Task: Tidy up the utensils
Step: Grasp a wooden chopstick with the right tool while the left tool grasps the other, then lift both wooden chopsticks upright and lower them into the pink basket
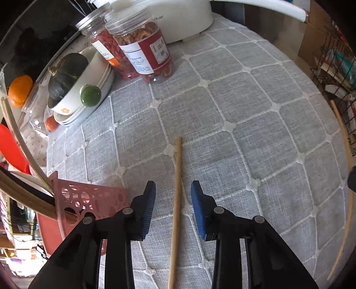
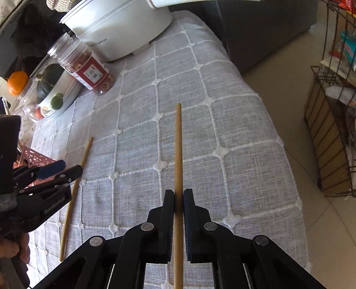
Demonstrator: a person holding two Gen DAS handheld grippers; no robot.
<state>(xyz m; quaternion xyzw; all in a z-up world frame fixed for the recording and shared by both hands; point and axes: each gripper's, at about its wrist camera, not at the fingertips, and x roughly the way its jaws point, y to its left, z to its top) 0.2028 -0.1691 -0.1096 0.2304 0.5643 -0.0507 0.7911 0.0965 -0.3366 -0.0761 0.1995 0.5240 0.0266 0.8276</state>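
In the left wrist view, the left gripper (image 1: pixel 173 189) is seen at the lower centre of the frame with its blue pads (image 1: pixel 199 209) set moderately apart. A wooden chopstick (image 1: pixel 176 200) lies between them on the grey quilted tablecloth (image 1: pixel 244 111), and a clear gap is left on both sides, so nothing is gripped. A pink perforated basket (image 1: pixel 89 197) is seen at the lower left, just beside the left finger. At the upper left, two clear jars (image 1: pixel 142 51) are placed next to a stack of white bowls (image 1: pixel 93 89) in which a dark green squash (image 1: pixel 66 71) is held. A white cooker (image 1: pixel 178 17) is set at the top.

In the right wrist view, the right gripper (image 2: pixel 178 200) is shown at the lower centre, closed tightly on a second chopstick (image 2: pixel 178 144), which is pointed up the frame above the cloth. The first chopstick is seen at the lower left of that frame, lying on the cloth, with the left gripper over its middle part. The second chopstick is also visible as a curved line at the far right edge of the left wrist view.
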